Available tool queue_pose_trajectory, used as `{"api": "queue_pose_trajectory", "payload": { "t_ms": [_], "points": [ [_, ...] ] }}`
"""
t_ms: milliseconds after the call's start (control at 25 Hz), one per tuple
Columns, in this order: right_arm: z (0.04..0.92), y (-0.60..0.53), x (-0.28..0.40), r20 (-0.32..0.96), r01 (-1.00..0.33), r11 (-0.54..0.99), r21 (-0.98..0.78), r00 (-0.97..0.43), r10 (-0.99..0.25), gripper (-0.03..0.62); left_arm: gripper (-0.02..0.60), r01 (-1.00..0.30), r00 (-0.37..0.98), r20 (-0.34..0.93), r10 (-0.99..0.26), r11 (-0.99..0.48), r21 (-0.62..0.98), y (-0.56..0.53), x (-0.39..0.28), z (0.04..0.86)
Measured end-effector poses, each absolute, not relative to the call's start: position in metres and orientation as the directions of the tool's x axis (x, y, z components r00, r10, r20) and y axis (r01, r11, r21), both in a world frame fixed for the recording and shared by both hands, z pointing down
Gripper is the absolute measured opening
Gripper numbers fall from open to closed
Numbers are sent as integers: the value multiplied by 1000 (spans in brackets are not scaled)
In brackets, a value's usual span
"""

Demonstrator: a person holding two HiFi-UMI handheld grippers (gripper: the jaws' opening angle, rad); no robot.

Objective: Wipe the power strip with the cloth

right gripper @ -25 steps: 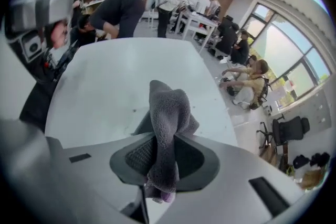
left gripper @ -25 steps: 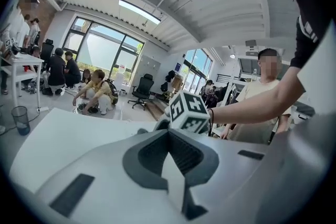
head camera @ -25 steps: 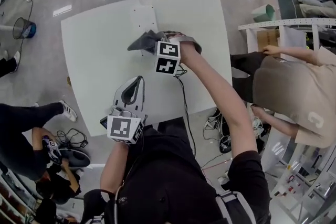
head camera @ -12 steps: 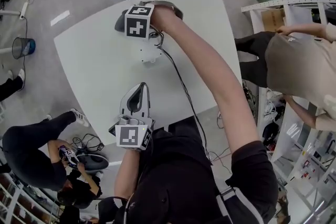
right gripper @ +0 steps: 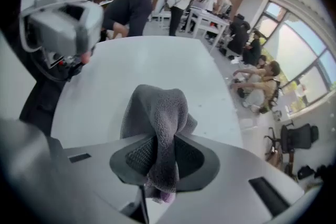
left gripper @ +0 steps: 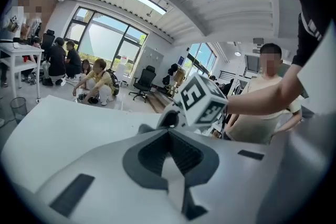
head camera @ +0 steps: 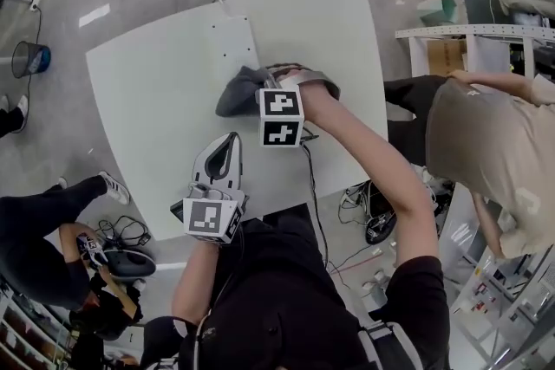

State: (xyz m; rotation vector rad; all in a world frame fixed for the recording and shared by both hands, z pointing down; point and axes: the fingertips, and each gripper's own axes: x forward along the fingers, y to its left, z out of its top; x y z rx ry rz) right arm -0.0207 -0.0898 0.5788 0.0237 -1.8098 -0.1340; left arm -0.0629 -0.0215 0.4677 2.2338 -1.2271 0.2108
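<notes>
A white power strip (head camera: 232, 42) lies lengthwise at the far middle of the white table (head camera: 147, 91). A grey cloth (head camera: 242, 91) rests at the strip's near end, bunched up, with my right gripper (head camera: 263, 88) shut on it. In the right gripper view the cloth (right gripper: 157, 105) sticks up between the dark pads (right gripper: 134, 157) of that gripper (right gripper: 160, 144) over bare tabletop; the strip is hidden there. My left gripper (head camera: 229, 140) lies near the table's front edge, jaws together with nothing in them (left gripper: 169, 136). The right gripper's marker cube (left gripper: 202, 100) shows just beyond it.
A black cable (head camera: 308, 173) runs from the right gripper over the table's front edge. A white shelf (head camera: 473, 35) and a person (head camera: 494, 143) are at the right, a wastebasket (head camera: 24, 59) and a seated person (head camera: 52, 212) on the floor at the left.
The right gripper carried the cloth away along the strip to its far end, then came back to the near end. The left gripper stayed where it was.
</notes>
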Motion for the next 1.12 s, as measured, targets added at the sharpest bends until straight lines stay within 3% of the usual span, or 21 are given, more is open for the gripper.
{"api": "queue_pose_trajectory", "payload": {
  "t_ms": [160, 320, 480, 800, 1120],
  "points": [
    [564, -199, -14, 904, -189, 929, 320, -233, -359, 100, 34, -803, 585, 399, -706, -434, 410, -19, -52, 467],
    [569, -257, -27, 862, -129, 873, 470, -147, -485, 100, 32, -796, 597, 402, -694, -450, 406, -11, -46, 464],
    [591, -250, -45, 903, -29, 908, 418, -100, -419, 100, 32, -789, 607, 409, -681, -454, 414, -5, -39, 462],
    [590, -147, -54, 939, 151, 936, 319, -186, -290, 100, 32, -774, 621, 396, -676, -451, 444, -5, -42, 464],
    [593, -60, -32, 974, 236, 966, 106, -221, -53, 100, 34, -740, 659, 358, -661, -486, 465, 11, -43, 457]
  ]
}}
